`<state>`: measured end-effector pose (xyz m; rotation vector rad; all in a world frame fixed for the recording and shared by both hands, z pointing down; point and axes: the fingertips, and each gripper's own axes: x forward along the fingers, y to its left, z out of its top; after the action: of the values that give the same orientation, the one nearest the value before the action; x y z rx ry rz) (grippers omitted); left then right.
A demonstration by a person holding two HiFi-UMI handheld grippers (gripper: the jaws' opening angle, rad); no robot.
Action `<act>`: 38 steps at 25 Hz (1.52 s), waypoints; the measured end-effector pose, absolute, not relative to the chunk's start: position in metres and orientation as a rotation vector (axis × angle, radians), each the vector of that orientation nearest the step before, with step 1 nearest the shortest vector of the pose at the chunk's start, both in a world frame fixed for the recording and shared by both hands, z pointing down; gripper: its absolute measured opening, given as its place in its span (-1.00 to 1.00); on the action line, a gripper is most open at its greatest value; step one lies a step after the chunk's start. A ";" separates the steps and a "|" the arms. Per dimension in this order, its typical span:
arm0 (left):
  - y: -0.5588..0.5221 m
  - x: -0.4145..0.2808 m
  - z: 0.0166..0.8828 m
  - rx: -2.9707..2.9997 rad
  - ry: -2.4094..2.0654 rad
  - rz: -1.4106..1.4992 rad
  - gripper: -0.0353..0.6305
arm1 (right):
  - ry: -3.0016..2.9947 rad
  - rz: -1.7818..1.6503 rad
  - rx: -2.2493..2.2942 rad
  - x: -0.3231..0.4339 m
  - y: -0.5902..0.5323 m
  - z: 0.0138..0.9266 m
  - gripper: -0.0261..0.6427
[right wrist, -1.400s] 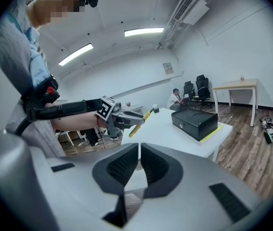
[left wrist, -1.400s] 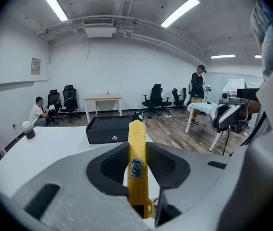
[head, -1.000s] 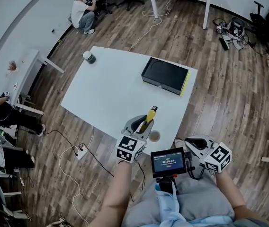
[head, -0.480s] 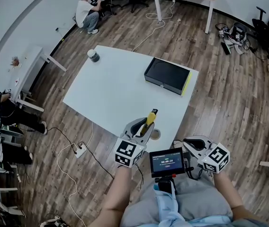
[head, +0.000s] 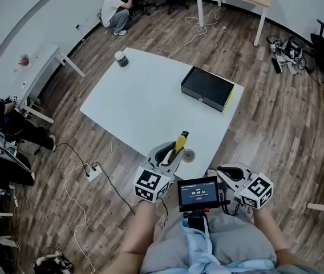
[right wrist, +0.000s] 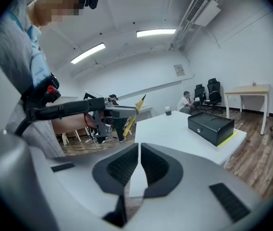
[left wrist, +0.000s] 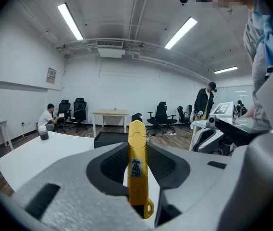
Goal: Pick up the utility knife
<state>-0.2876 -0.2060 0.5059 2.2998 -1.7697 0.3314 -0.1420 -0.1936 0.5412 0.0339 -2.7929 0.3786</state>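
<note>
The yellow utility knife is clamped between the jaws of my left gripper, held above the near edge of the white table, blade end pointing away from me. In the left gripper view the knife stands upright between the dark pads, which press on its sides. My right gripper hangs off the table's near corner, beside my lap. Its jaws are together with nothing between them. From the right gripper view the knife shows to the left.
A black box with a yellow strip lies at the table's far right. A small jar stands at its far left corner. A small round thing sits at the near edge. A screen hangs between my hands. Seated people and cables surround the table.
Both grippers have drawn back toward me and risen a little. The left one still carries the knife. The table has slid away in the head view.
</note>
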 end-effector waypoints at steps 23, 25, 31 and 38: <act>-0.105 -0.295 0.474 2.284 -1.936 0.191 -0.52 | -2.818 0.313 -0.152 -0.172 -0.120 0.530 -0.83; -0.103 -0.295 0.471 2.284 -1.948 0.173 -0.52 | -2.821 0.307 -0.162 -0.174 -0.119 0.528 -0.83; -0.095 -0.295 0.467 2.293 -1.960 0.149 -0.52 | -2.842 0.304 -0.158 -0.176 -0.115 0.524 -0.83; -0.095 -0.296 0.463 2.300 -1.973 0.146 -0.52 | -2.855 0.283 -0.138 -0.174 -0.118 0.519 -0.83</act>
<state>-0.2957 -0.0955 0.4627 2.2995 -1.9726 0.1459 -0.1740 -0.1181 0.5193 -0.1381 -2.8554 0.2833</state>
